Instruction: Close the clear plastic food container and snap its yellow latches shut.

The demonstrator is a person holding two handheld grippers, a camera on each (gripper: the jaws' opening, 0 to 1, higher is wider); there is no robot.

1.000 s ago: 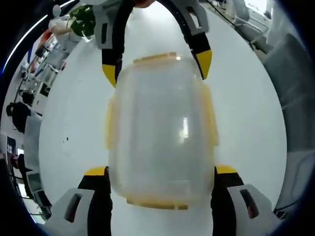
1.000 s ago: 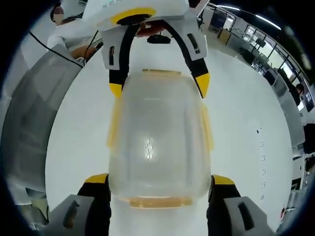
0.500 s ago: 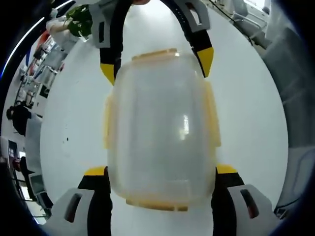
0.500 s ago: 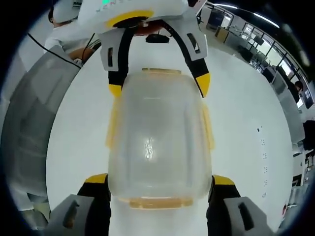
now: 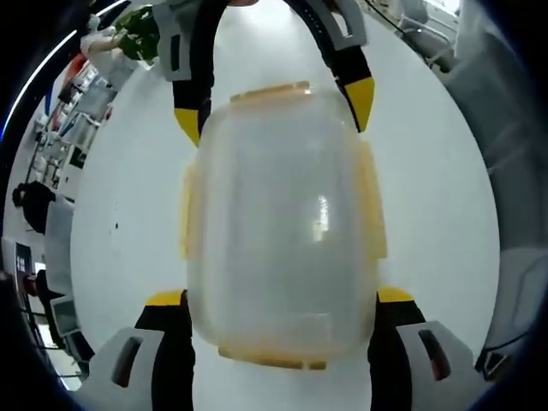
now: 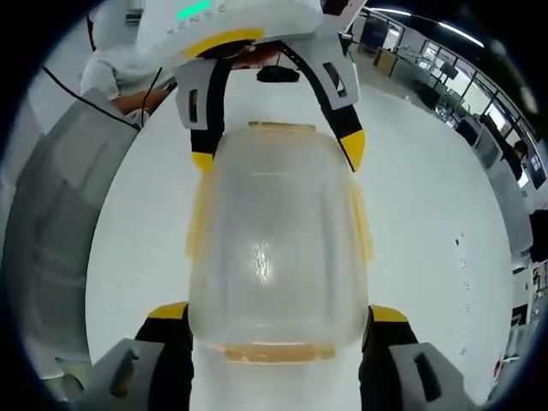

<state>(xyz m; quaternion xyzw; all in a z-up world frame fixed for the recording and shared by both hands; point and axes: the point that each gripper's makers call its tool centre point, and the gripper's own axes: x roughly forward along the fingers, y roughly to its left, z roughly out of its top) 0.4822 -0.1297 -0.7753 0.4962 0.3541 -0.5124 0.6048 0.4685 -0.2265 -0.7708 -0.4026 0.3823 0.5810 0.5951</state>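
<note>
- One clear plastic container [image 5: 281, 231] lies lid-up on the white desk [image 5: 128, 197], sitting between the two tongs.
- In the left gripper view, the left tongs [image 5: 280, 301] stand apart, one yellow-tipped jaw on each side of the container's near end; whether the tips press the walls cannot be told.
- In the right gripper view, the right tongs [image 6: 274, 314] likewise stand apart around the opposite end of the same container [image 6: 274, 244], contact again unclear.
- Each tongs' far counterpart shows beyond the container: the right tongs [image 5: 274, 107] in the left gripper view, the left tongs [image 6: 272, 152] in the right gripper view, both straddling the far end.
- Four yellow latches [image 5: 262, 353] can be counted, one on each edge of the lid; they appear to lie flat against the sides, though it is hard to tell whether they are snapped.
- Open white desk surrounds the container on every side, with room to both sides of the jaws.
- At the desk's far edge in the right gripper view a person in a white sleeve [image 6: 128, 64] is seen.
- Pale lettering on the left tongs' housing is too small to read.
</note>
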